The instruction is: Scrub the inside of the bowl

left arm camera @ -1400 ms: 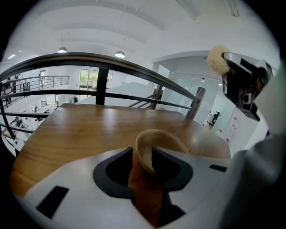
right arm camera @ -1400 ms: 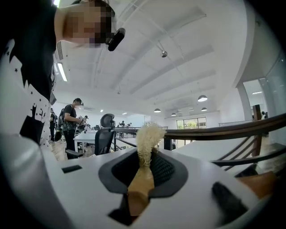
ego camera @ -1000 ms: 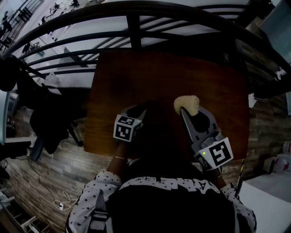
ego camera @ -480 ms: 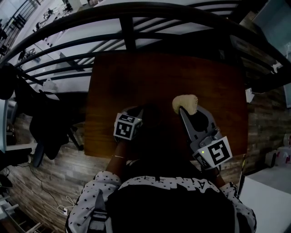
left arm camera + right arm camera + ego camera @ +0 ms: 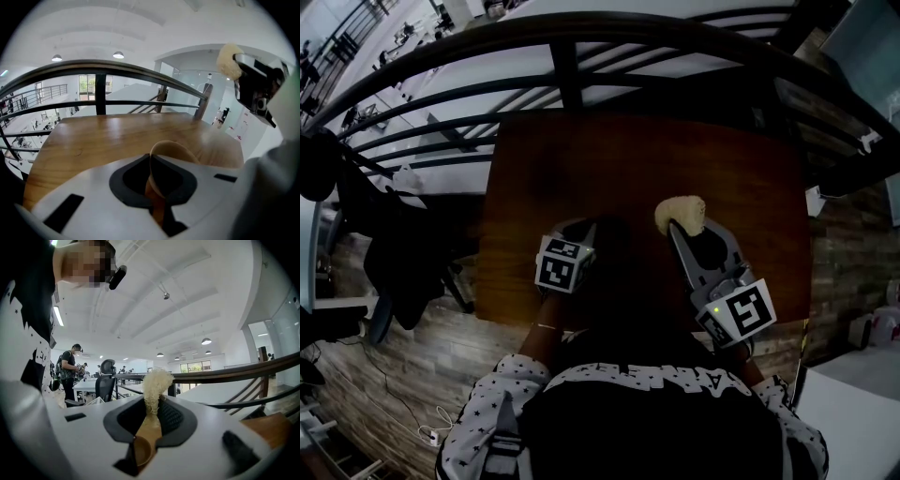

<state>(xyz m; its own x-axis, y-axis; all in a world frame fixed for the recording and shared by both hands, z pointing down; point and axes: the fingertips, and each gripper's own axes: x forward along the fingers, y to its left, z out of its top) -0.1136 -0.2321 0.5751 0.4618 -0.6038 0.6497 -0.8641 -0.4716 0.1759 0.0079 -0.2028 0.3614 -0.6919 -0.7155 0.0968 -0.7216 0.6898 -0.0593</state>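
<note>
My left claw has just been closing. Its jaws now pinch the thin rim of the wooden bowl, which stands up between them in the lower middle of the left gripper view. The brown table spreads behind the bowl across the middle of that frame. In the head view, the spot between my two claws at the centre of the frame is too dark to make the bowl out.

My right claw is clamped tight on the wooden handle of a scrub brush, and the pale bristle tuft sticks up past the jaw tips. In the head view the tuft sits just right of centre over the table. In the left gripper view it hangs at the upper right, well apart from the bowl. A dark railing curves across the top of the head view, beyond the table.
</note>
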